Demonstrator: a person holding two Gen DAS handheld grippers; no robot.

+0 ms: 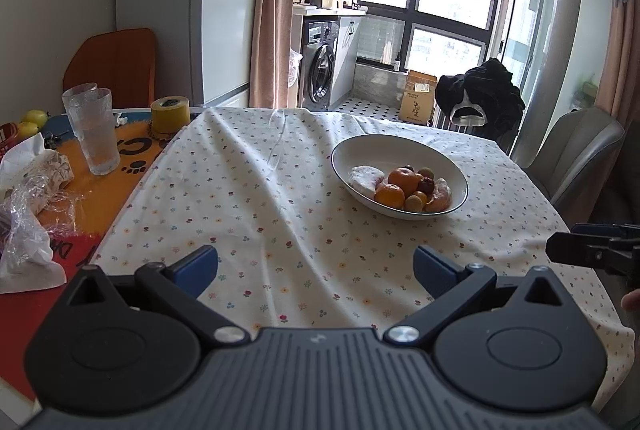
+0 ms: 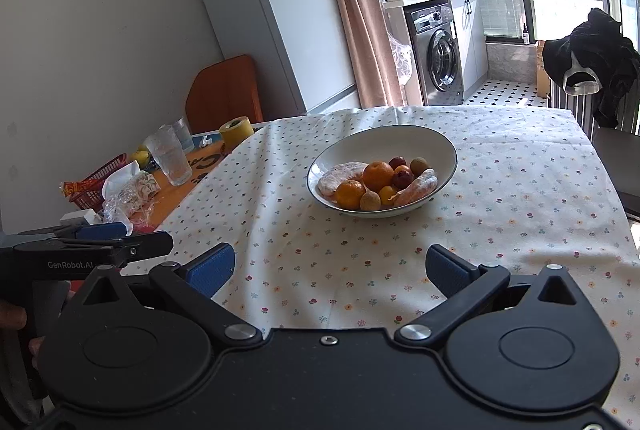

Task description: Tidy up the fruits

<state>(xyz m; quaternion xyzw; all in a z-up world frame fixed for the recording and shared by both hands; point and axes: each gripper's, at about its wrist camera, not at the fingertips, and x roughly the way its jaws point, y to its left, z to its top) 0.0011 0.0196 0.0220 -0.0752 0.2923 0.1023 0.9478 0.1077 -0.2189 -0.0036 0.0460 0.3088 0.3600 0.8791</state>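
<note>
White oval ceramic bowl [image 2: 404, 140] of mixed fruit sits upper centre, ahead of both empty, wide-open grippers: right gripper [image 2: 330, 270] appears nearer than left gripper [image 1: 316, 268].

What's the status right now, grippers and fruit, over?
Left gripper open, empty. Right gripper open, empty. Fruit all in the white bowl, untouched. Floral tablecloth between, nothing blocking.

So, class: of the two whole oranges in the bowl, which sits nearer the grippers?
The lower orange, beside the peeled white fruit; the other orange sits farther back.
</note>
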